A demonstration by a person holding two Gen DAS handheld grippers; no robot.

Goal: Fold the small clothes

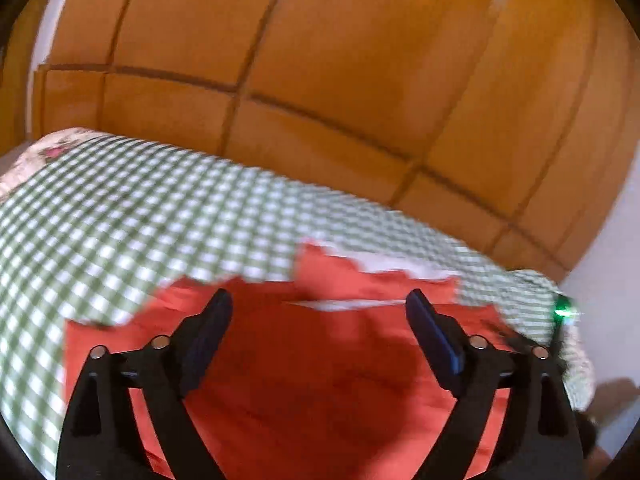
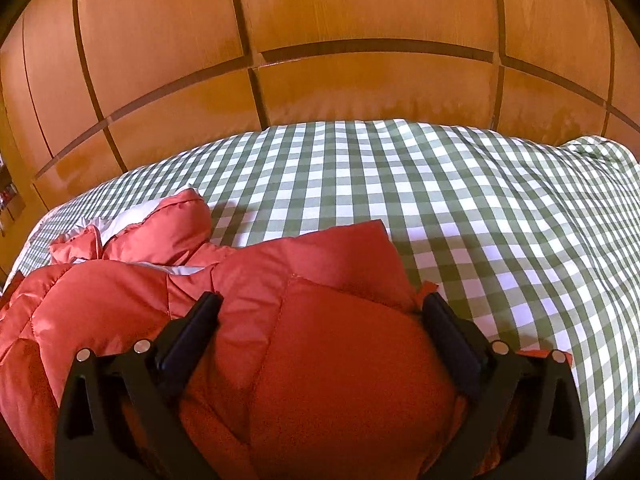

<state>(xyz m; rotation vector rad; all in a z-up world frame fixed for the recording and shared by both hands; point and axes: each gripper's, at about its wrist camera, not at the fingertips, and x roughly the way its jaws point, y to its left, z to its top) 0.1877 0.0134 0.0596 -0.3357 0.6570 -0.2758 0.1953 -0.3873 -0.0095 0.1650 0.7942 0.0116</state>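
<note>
A red quilted jacket (image 2: 340, 360) with white lining (image 2: 132, 212) lies crumpled on a green-and-white checked bed cover (image 2: 440, 200). My right gripper (image 2: 323, 300) stands open and straddles a puffy fold of the jacket that bulges between its fingers. In the blurred left wrist view, my left gripper (image 1: 319, 298) is open just above the same red jacket (image 1: 320, 380), with nothing pinched between its pads. A strip of the white lining (image 1: 384, 264) shows beyond its fingertips.
Orange wooden wardrobe doors (image 2: 360, 20) rise right behind the bed. The checked cover (image 1: 160, 220) stretches left and far of the jacket. A dark object with a green light (image 1: 564, 308) sits at the bed's right edge, next to a white wall (image 1: 612, 280).
</note>
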